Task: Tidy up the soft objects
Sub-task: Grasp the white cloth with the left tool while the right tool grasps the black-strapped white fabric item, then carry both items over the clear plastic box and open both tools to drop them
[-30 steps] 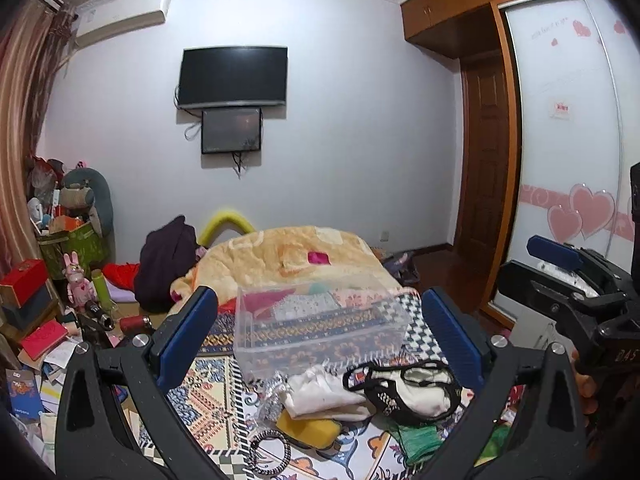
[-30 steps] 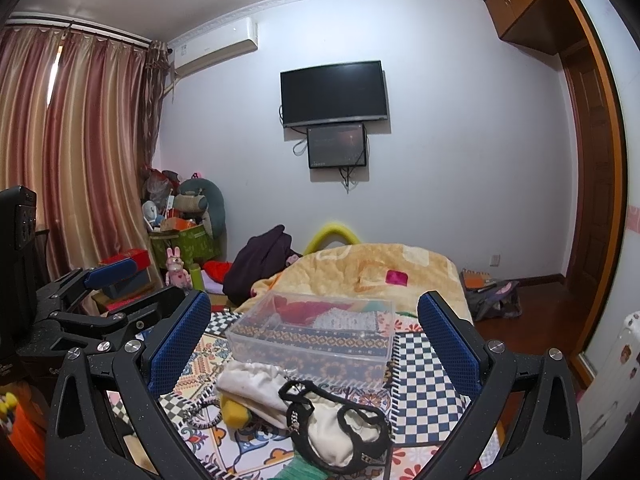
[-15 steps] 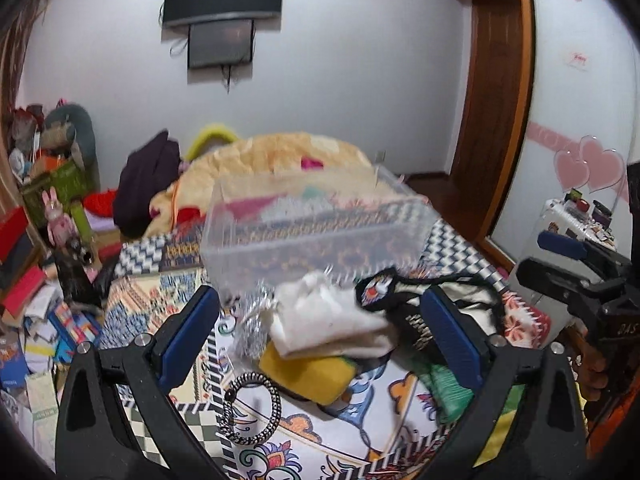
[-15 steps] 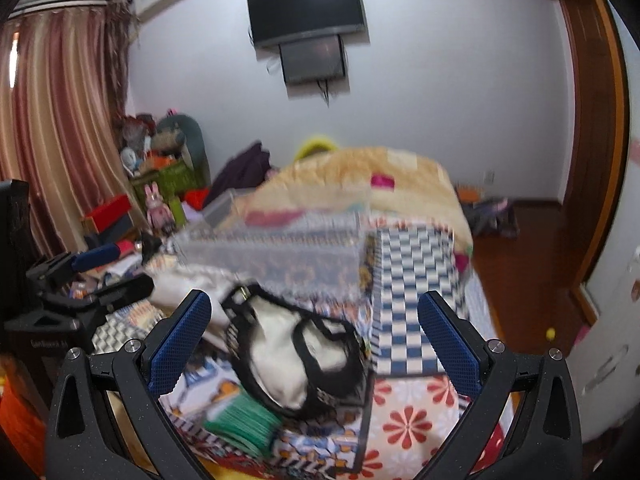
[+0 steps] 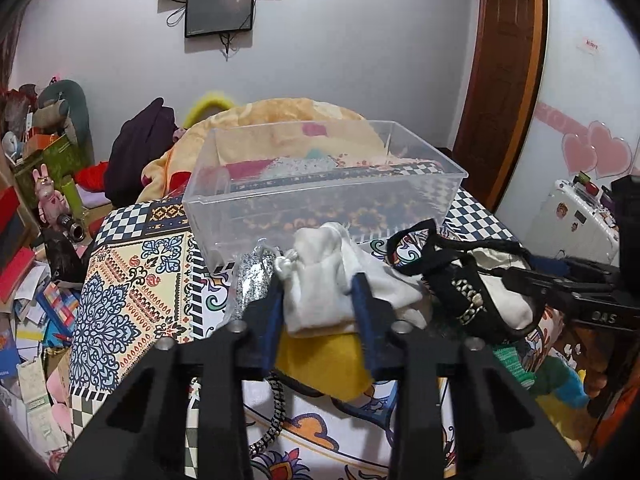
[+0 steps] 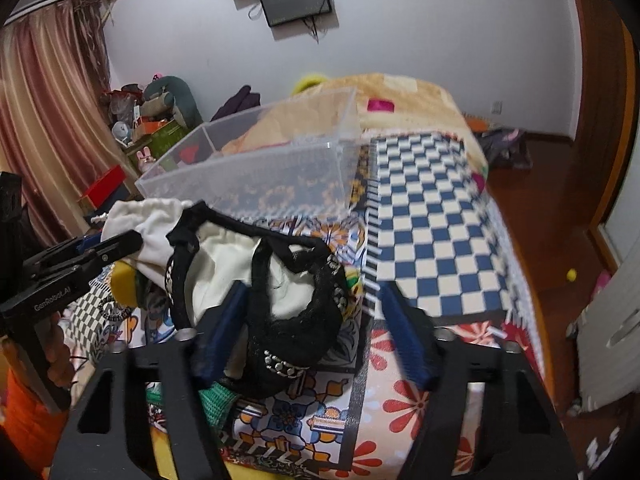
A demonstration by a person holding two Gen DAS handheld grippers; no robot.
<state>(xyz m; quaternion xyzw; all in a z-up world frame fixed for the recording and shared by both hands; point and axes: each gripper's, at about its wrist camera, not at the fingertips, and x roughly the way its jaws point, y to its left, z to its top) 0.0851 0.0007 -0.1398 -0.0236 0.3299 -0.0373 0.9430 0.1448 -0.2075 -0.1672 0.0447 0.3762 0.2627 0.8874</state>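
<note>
A pile of soft things lies on the patterned bed cover in front of a clear plastic box [image 5: 320, 184]. My left gripper [image 5: 318, 304] is shut on a white drawstring pouch [image 5: 332, 280] that lies on a yellow cloth [image 5: 320, 364]. My right gripper [image 6: 314, 320] is open, its jaws on either side of a black-trimmed white bag [image 6: 276, 280]; its left pad touches the bag. That bag also shows in the left wrist view [image 5: 476, 280]. A green cloth [image 6: 216, 400] lies under the bag.
The clear box [image 6: 260, 164] stands just behind the pile. A black braided band [image 5: 272, 412] lies at the front. A silver glitter pouch [image 5: 252, 280] sits left of the white pouch. Clutter and boxes fill the floor at the left [image 5: 36, 240]. The bed edge drops off at the right [image 6: 516, 280].
Both grippers have moved forward and down into the pile. My left gripper has closed on the white pouch. My right gripper has narrowed around the black-trimmed bag.
</note>
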